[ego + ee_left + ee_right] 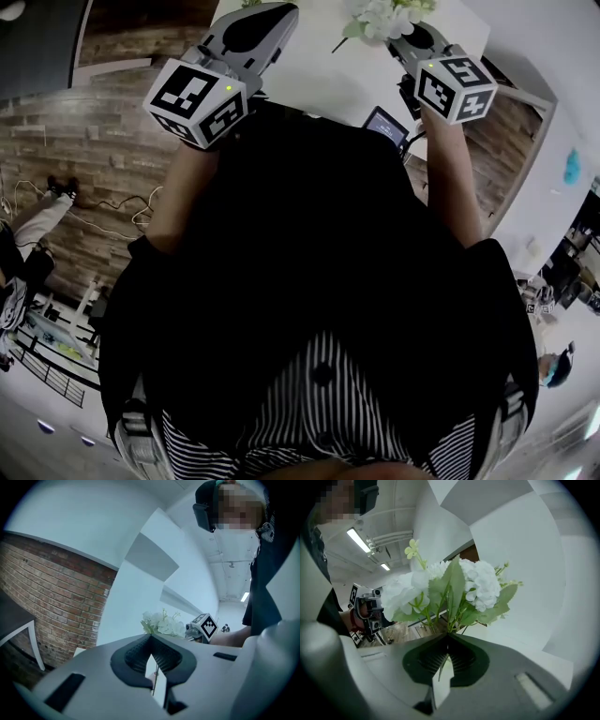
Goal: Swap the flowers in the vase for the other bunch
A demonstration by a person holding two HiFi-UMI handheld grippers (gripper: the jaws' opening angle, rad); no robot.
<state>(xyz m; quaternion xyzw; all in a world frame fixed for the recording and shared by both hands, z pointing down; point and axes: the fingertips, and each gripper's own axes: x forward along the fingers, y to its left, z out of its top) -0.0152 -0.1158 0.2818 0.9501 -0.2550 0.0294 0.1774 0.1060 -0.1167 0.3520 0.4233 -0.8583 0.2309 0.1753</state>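
Bright, even indoor light, ceiling strip lights (358, 540) glaring in right gripper view, strong fisheye bending at edges, dark vignetted corners, head view centre underexposed on black shirt (309, 262), foreground slightly soft.

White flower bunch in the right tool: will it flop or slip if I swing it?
Probably light: the white flower bunch stands upright from thin stems. The right tool is shut on those stems; heads may sway, and thin stems could slip.
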